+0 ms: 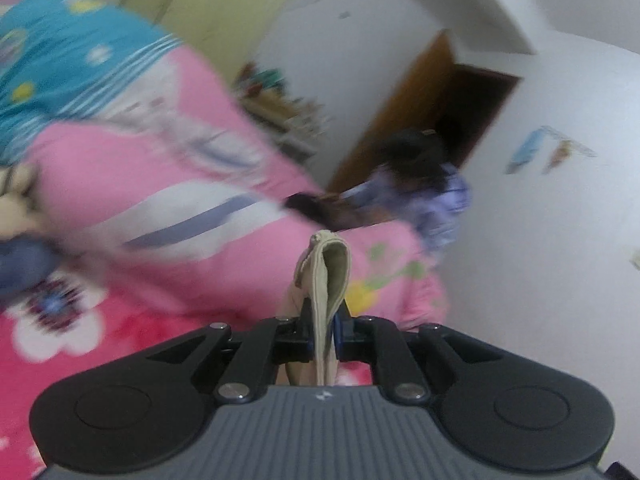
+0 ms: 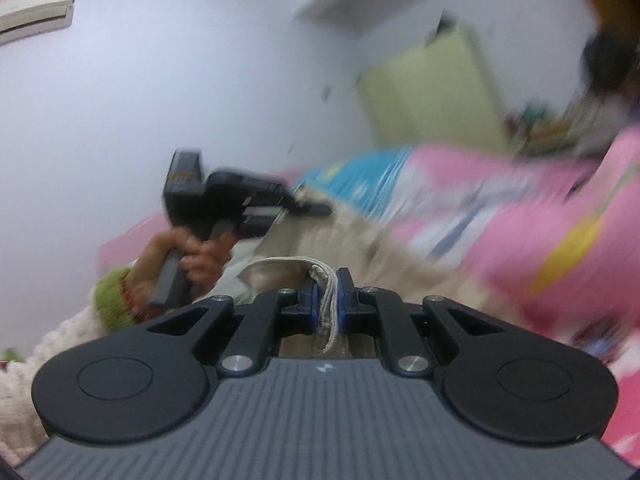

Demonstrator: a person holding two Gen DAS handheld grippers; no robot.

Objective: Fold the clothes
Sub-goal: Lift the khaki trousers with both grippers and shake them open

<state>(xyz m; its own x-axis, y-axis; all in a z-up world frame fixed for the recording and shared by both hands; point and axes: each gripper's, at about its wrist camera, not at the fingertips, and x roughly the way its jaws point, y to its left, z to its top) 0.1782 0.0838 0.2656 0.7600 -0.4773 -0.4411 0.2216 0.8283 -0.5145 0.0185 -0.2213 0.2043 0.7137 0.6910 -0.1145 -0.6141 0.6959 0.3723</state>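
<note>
A beige garment sticks up in a folded loop from my left gripper, which is shut on it. In the right wrist view my right gripper is shut on the same beige garment at its waistband, with a white drawstring pinched between the pads. The cloth stretches away over the bed. The left gripper shows in the right wrist view, held by a hand in a green cuff, up and to the left. Both views are blurred by motion.
A pink and blue quilt is heaped on the red flowered bed sheet. A person in a purple top stands by a brown door. White walls, a green cupboard and an air conditioner surround the bed.
</note>
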